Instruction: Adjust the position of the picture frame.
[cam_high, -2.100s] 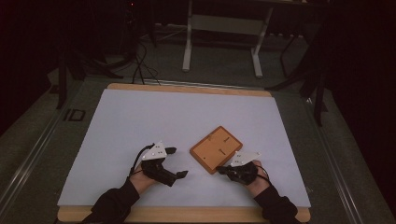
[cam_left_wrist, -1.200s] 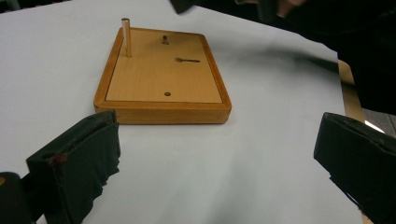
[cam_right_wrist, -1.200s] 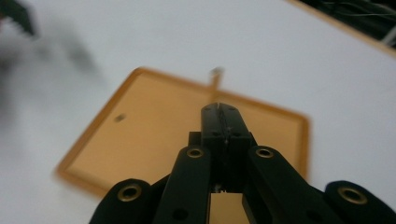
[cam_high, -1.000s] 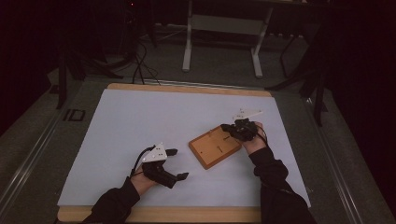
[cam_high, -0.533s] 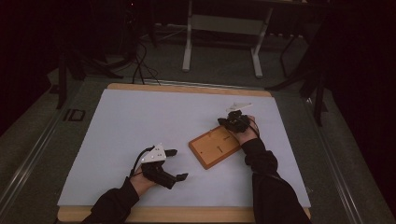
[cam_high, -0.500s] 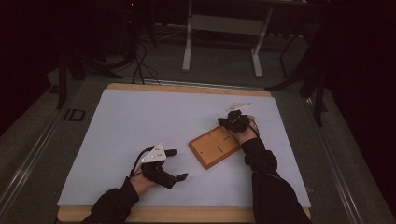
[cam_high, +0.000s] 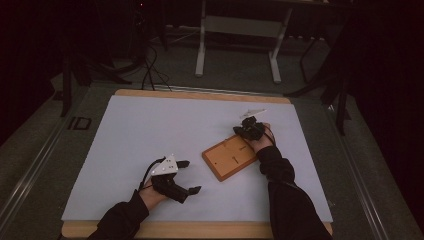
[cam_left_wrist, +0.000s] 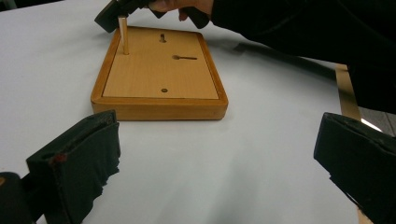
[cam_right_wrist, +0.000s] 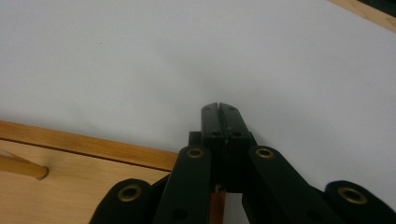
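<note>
Pegging in hand: right hand-held gripper (cam_high: 248, 131), jaws shut, empty, at board (cam_high: 231, 159) by upright peg (cam_left_wrist: 123, 35); left hand-held gripper (cam_high: 186, 176) held wide, empty. Another peg must be fetched.

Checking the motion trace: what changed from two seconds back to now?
The right gripper, jaws shut, went from the wooden board's near right corner to its far corner, by the upright peg. The board turned slightly. The left gripper stayed open on the white sheet.
</note>
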